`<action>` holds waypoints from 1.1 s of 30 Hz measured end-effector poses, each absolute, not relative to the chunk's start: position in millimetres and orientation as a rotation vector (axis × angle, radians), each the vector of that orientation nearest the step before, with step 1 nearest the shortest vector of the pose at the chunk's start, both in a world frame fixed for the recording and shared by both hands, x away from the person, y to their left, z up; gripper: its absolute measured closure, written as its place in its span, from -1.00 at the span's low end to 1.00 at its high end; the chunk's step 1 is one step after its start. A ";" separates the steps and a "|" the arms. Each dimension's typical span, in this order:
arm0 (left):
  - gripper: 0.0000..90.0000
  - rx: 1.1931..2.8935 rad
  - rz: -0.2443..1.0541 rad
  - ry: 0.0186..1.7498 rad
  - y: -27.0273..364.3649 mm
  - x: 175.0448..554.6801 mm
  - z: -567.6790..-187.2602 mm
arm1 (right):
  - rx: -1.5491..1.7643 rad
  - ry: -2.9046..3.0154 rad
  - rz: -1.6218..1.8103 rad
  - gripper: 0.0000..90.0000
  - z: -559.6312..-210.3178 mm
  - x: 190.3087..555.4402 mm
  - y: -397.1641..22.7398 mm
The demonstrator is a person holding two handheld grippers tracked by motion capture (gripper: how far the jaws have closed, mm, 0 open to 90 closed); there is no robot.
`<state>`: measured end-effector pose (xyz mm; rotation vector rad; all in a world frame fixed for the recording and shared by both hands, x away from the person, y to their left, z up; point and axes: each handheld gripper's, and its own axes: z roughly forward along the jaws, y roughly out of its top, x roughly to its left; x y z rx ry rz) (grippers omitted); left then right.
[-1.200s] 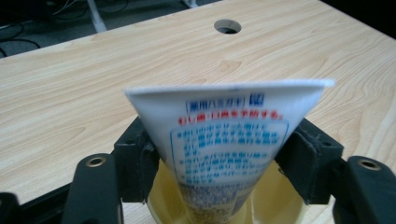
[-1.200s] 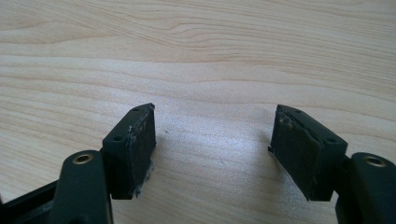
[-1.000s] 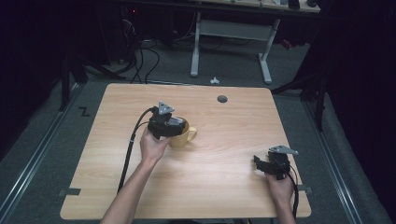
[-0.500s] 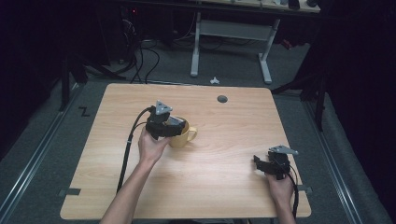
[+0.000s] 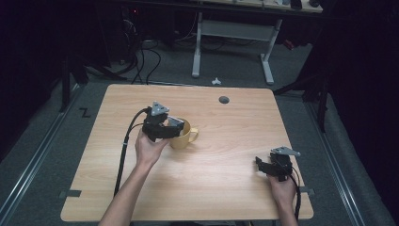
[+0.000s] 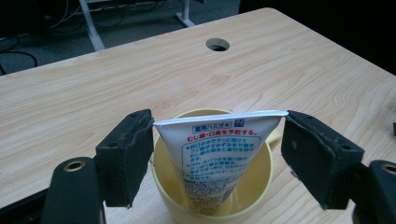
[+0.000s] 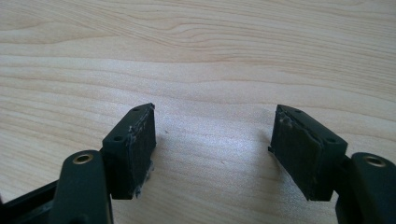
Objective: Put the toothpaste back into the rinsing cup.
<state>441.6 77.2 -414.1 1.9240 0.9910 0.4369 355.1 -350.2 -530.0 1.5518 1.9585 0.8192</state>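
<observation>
**Tube stood in mug, left jaws parted**

Over the yellow mug (image 6: 212, 186), the left gripper (image 6: 217, 154) is seen with jaws just opened, flanking the toothpaste tube (image 6: 212, 158) standing inside. Near the table (image 5: 226, 188) edge, the right gripper (image 7: 212, 149) is held open, empty.

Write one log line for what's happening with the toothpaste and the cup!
left gripper: just opened, pads beside toothpaste tube | tube: standing in yellow mug | right gripper: open, over table
</observation>
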 end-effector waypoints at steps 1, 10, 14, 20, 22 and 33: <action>-0.43 1.923 0.439 0.991 78.1 440.8 -413.4 | 1.552 1.958 0.819 -0.31 -529.9 355.0 -350.2; -0.41 1.912 0.454 0.992 88.0 434.4 -410.8 | 1.552 1.958 0.819 -0.31 -529.9 355.0 -350.1; -0.41 1.905 0.454 1.005 94.7 432.2 -412.5 | 1.552 1.958 0.819 -0.31 -530.0 355.0 -350.1; -0.40 1.889 0.457 1.016 101.8 428.3 -412.8 | 1.552 1.958 0.819 -0.31 -530.0 355.0 -350.1; -0.40 1.883 0.463 1.016 104.1 426.7 -412.3 | 1.552 1.958 0.819 -0.31 -530.0 355.0 -350.1; -0.39 1.853 0.481 1.030 117.5 418.9 -410.8 | 1.552 1.958 0.819 -0.31 -530.0 355.1 -350.1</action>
